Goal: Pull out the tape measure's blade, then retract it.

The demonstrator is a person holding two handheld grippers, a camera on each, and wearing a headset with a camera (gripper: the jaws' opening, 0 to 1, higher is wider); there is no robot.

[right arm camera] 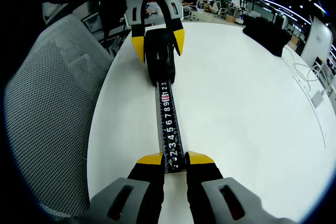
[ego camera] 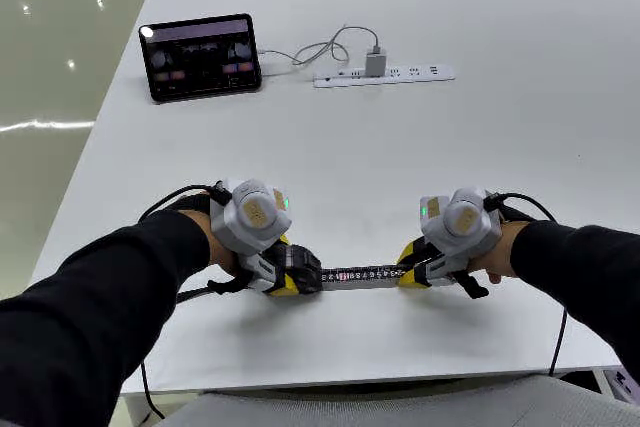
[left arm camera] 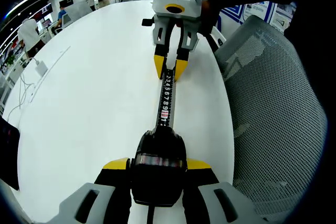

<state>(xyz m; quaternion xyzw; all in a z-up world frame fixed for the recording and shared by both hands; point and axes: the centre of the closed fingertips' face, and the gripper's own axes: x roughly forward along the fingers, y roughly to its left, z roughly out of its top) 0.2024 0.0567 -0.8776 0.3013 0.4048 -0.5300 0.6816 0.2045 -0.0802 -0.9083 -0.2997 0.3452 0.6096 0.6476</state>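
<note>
While the head view shows the left gripper (ego camera: 283,272) clamping the tape measure case (ego camera: 298,269) at 7 o'clock on the table (ego camera: 400,147) and the right gripper (ego camera: 415,273) pinching the blade (ego camera: 360,274) at 5, keep both level. Left gripper view: blade runs straight to 12, so pull along it. Right gripper view: jaws narrow on the tip, grip probably secure but partly hidden; retract slowly.

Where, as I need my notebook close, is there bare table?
Free: the table middle, between tablet and power strip behind and the blade in front; also right of the strip. Crowded: the near edge, where the left gripper clamps the tape measure and the right gripper holds the blade.
</note>
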